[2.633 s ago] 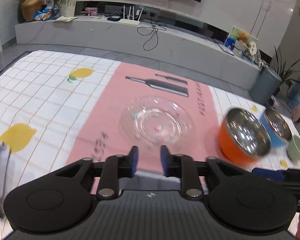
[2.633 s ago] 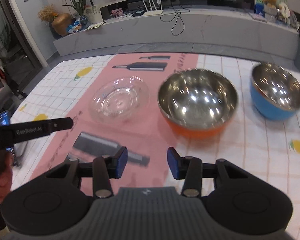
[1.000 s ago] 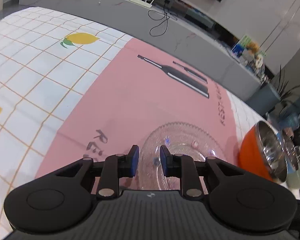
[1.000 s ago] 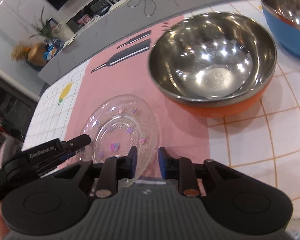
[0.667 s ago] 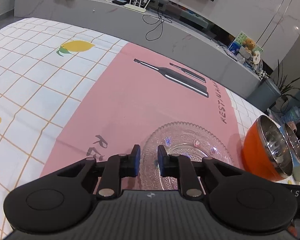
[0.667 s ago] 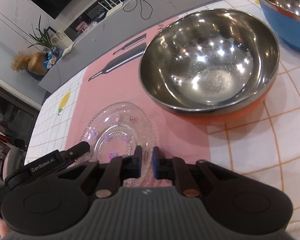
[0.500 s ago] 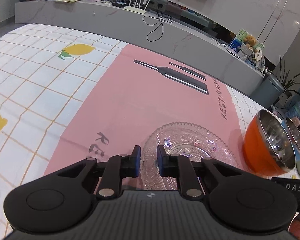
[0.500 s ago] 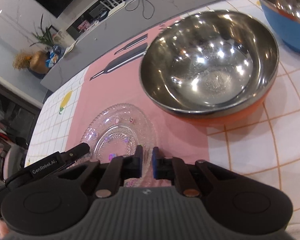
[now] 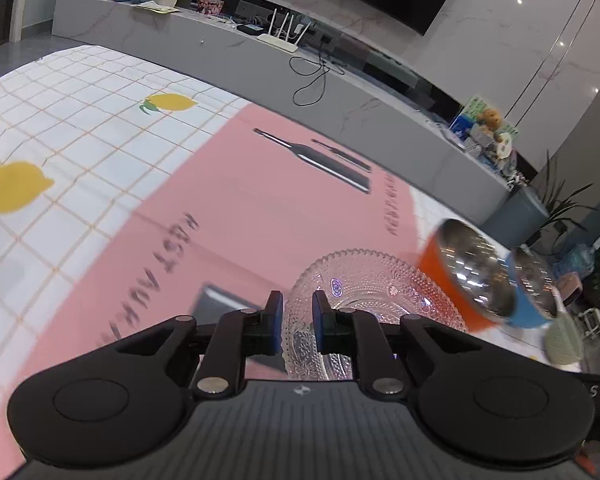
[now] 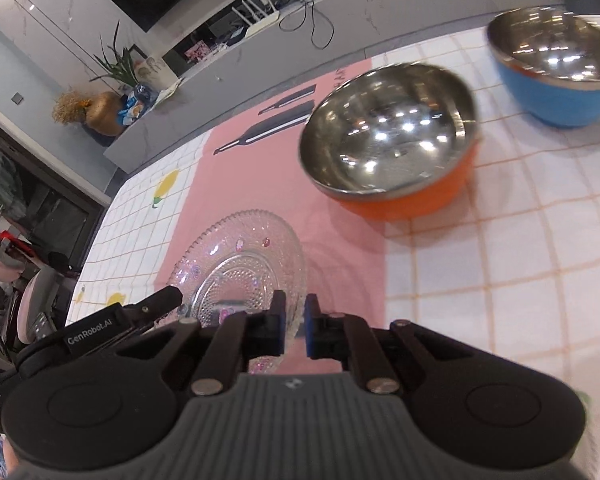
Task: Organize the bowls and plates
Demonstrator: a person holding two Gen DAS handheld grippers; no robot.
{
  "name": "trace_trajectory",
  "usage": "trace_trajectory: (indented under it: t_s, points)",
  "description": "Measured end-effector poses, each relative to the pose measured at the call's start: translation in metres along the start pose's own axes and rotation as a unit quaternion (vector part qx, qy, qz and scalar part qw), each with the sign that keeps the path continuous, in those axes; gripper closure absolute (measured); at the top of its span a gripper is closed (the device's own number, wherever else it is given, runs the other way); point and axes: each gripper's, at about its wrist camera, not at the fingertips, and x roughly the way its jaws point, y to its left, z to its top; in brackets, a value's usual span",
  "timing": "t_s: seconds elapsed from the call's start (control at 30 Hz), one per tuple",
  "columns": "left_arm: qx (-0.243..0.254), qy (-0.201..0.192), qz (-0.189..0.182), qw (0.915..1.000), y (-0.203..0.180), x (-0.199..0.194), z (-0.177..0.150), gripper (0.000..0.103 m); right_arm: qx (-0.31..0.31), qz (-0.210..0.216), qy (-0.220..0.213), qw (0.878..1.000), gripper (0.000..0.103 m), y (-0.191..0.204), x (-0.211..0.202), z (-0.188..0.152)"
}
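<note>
A clear patterned glass plate (image 9: pixel 374 292) (image 10: pixel 240 264) hangs just above the pink part of the tablecloth and casts a faint shadow on it. My left gripper (image 9: pixel 297 309) is shut on the plate's near-left rim. My right gripper (image 10: pixel 295 309) is shut on the opposite rim. One finger (image 10: pixel 156 304) of the left gripper shows at the plate's left edge in the right wrist view. An orange bowl (image 9: pixel 460 280) (image 10: pixel 388 140) with a steel inside stands to the right of the plate. A blue bowl (image 9: pixel 534 300) (image 10: pixel 556 72) stands beyond it.
A pale green cup (image 9: pixel 564 340) sits past the blue bowl. The tablecloth (image 9: pixel 100 128) is white checked with lemons and has a pink middle. A grey TV console (image 9: pixel 340 80) runs behind the table. Chairs (image 10: pixel 32 300) stand at the table's left end.
Both grippers narrowed their jaws onto the plate's rim, then rose and drew back with the plate between them. The bowls stayed in place.
</note>
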Motion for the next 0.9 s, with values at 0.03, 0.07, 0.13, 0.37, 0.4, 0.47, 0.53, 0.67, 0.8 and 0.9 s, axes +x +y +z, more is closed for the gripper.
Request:
trace_trajectory:
  t_s: [0.03,0.07,0.13,0.37,0.4,0.47,0.53,0.67,0.8,0.9]
  points:
    - [-0.002,-0.002,-0.003,1.0000,-0.006,-0.006,-0.004,0.087,0.001,-0.001,-0.003,1.000,0.096,-0.003,-0.009,-0.003]
    - [-0.004,-0.002,-0.005,1.0000,-0.012,-0.012,-0.008,0.087,0.004,-0.002,-0.007,1.000,0.096,-0.006,-0.018,-0.006]
    - [-0.003,-0.003,-0.009,0.9999,-0.026,-0.023,-0.017,0.087,0.006,-0.004,-0.011,1.000,0.096,-0.013,-0.038,-0.013]
    - [-0.001,0.011,-0.038,0.9992,-0.065,-0.053,-0.058,0.087,0.014,-0.009,-0.023,1.000,0.096,-0.048,-0.105,-0.041]
    - [0.002,0.016,-0.039,0.9991,-0.070,-0.053,-0.064,0.087,0.014,-0.011,-0.025,1.000,0.096,-0.054,-0.113,-0.045]
    - [0.000,0.029,-0.046,0.9985,-0.075,-0.052,-0.077,0.087,0.017,-0.015,-0.028,0.999,0.096,-0.066,-0.125,-0.054]
    - [0.003,0.044,-0.045,0.9980,-0.080,-0.048,-0.087,0.087,0.023,-0.022,-0.026,0.999,0.096,-0.079,-0.131,-0.063]
    - [0.020,0.070,-0.039,0.9966,-0.088,-0.042,-0.102,0.087,0.041,-0.035,-0.015,0.998,0.096,-0.102,-0.132,-0.073]
    - [0.027,0.076,-0.036,0.9961,-0.090,-0.038,-0.106,0.087,0.034,-0.043,-0.016,0.998,0.095,-0.109,-0.130,-0.077]
    - [0.033,0.079,-0.029,0.9959,-0.091,-0.034,-0.108,0.087,0.028,-0.048,-0.013,0.998,0.095,-0.109,-0.127,-0.078]
